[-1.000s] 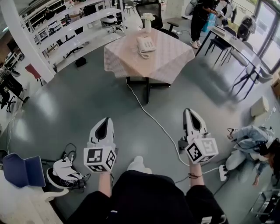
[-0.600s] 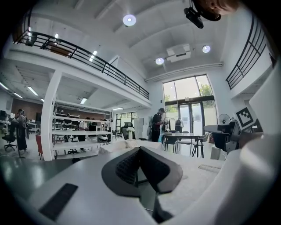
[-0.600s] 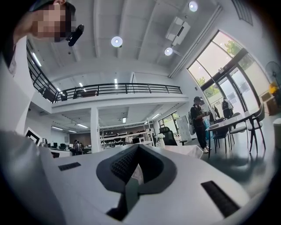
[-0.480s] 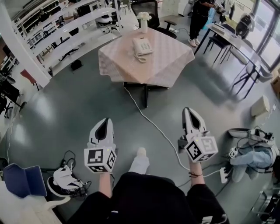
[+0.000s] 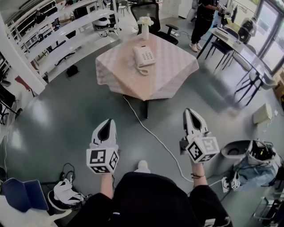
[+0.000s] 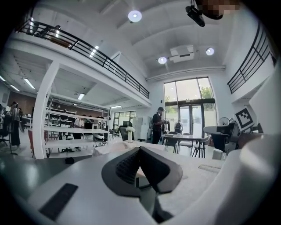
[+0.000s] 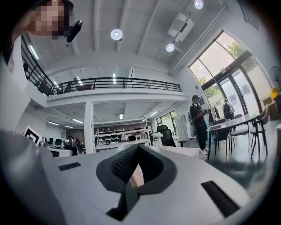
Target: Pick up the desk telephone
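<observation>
Desk telephone (image 5: 143, 56) sits on the far table (image 5: 177, 77), well apart from the left gripper (image 5: 106, 124) and right gripper (image 5: 192, 114), both closed and empty. It probably handles as light, rigid plastic with a loose handset, so grip the body's sides.

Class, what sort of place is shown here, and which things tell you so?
Probably an open-plan office or workshop: long white shelving racks, a black swivel office chair, and a black-railed upper balcony.

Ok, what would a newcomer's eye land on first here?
The left gripper and right gripper, white with marker cubes, fill the head view's foreground, both shut and empty. Ahead, a desk telephone sits on a pink-clothed table, a flower vase at its far corner.
</observation>
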The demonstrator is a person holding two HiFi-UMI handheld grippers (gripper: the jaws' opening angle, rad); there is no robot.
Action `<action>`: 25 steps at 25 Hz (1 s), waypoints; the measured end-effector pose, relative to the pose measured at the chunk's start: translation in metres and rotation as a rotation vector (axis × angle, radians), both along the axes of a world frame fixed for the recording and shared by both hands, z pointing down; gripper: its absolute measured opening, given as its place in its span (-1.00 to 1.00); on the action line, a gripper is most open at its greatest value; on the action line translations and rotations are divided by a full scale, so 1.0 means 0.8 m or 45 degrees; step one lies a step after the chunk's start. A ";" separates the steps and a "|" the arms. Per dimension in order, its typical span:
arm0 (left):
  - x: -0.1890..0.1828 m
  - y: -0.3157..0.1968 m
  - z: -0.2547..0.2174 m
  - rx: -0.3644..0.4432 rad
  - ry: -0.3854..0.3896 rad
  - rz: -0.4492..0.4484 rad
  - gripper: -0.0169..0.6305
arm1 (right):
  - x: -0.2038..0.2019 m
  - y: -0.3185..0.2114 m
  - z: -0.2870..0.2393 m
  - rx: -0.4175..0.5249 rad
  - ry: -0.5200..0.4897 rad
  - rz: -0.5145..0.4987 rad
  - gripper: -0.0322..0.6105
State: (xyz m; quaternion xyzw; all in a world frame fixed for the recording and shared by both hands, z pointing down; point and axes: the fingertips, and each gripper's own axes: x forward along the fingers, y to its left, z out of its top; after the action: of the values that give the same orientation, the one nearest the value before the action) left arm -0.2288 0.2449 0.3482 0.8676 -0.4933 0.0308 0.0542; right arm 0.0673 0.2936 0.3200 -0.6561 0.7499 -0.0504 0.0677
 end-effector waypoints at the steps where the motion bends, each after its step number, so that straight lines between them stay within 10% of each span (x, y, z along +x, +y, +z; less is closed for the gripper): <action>1: 0.002 -0.012 0.002 0.000 -0.002 0.005 -0.95 | 0.001 -0.011 0.002 0.000 0.003 0.002 -0.93; 25: 0.088 -0.238 0.044 -0.126 0.011 0.010 -0.95 | 0.080 -0.262 0.041 -0.106 -0.014 -0.006 -0.93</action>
State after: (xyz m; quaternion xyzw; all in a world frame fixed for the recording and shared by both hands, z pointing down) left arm -0.1587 0.0548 0.3837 0.8658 -0.4877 0.0518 0.0992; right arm 0.1315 0.0841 0.3531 -0.6563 0.7484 -0.0854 0.0442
